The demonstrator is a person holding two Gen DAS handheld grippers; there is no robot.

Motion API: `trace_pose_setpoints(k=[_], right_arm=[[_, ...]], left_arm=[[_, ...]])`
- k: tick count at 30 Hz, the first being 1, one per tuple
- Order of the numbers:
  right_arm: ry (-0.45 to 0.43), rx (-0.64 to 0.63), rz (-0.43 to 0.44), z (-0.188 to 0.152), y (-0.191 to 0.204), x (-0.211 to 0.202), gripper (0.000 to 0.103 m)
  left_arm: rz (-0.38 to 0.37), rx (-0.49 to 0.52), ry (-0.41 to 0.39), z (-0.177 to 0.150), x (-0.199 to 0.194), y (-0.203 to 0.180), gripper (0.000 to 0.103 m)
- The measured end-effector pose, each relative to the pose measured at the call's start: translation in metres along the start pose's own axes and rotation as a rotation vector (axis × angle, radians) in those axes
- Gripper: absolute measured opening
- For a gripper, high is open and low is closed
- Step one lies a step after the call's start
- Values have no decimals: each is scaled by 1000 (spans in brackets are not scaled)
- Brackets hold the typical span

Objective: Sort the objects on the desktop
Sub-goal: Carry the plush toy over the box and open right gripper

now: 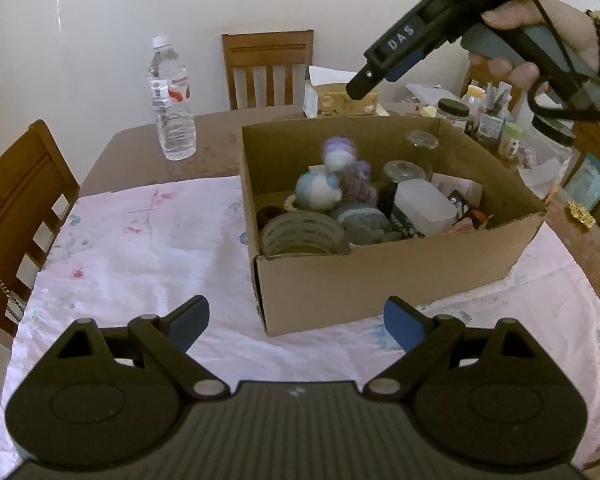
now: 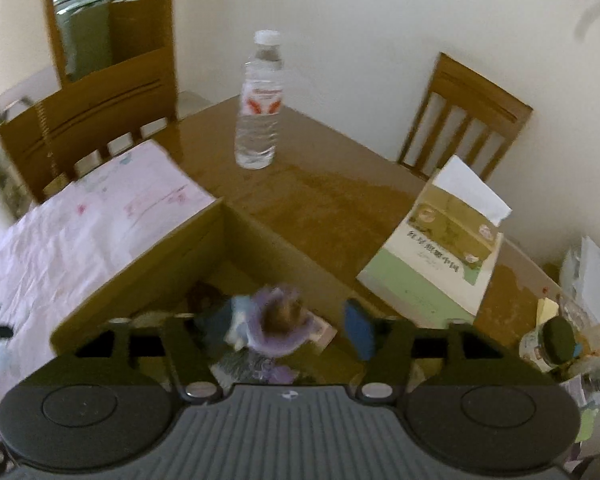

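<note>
An open cardboard box [image 1: 400, 280] stands on a pink cloth [image 1: 140, 248] and holds a tape roll [image 1: 300, 234], plush toys [image 1: 318, 190], jars and other small items. A blurred purple-and-white doll [image 1: 339, 155] is in mid-air inside the box. My right gripper [image 1: 362, 84], held by a hand, hangs above the box's far side, well clear of the doll. In its own view the right gripper [image 2: 266, 324] is open over the box [image 2: 140, 264], the doll [image 2: 276, 320] blurred below and touching neither pad. My left gripper [image 1: 296, 320] stands wide open and empty before the box's near left corner.
A water bottle [image 1: 174, 108] stands on bare wood behind the cloth, left of the box. A green-and-white book [image 2: 436, 248] lies beyond the box. Jars and papers [image 1: 484, 116] crowd the table's right end. Wooden chairs [image 1: 268, 68] stand at the far and left sides.
</note>
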State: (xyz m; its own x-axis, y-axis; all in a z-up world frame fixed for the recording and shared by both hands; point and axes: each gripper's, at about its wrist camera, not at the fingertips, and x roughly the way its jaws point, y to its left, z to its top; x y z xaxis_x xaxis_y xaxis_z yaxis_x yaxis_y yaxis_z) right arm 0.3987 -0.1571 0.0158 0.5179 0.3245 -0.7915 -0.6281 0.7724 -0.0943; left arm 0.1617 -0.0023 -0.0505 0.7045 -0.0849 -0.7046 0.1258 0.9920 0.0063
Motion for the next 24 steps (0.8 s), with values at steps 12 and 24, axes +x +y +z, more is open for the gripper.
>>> trace_pose_setpoints(k=[12,24], right_arm=[[38,17,-27,-8,8,-12,94],[108,247,-72,-66,15,-41,103]], left_arm=[[11,-7,6,3,2,2,95],[49,-54,75,16,1,-2,95]])
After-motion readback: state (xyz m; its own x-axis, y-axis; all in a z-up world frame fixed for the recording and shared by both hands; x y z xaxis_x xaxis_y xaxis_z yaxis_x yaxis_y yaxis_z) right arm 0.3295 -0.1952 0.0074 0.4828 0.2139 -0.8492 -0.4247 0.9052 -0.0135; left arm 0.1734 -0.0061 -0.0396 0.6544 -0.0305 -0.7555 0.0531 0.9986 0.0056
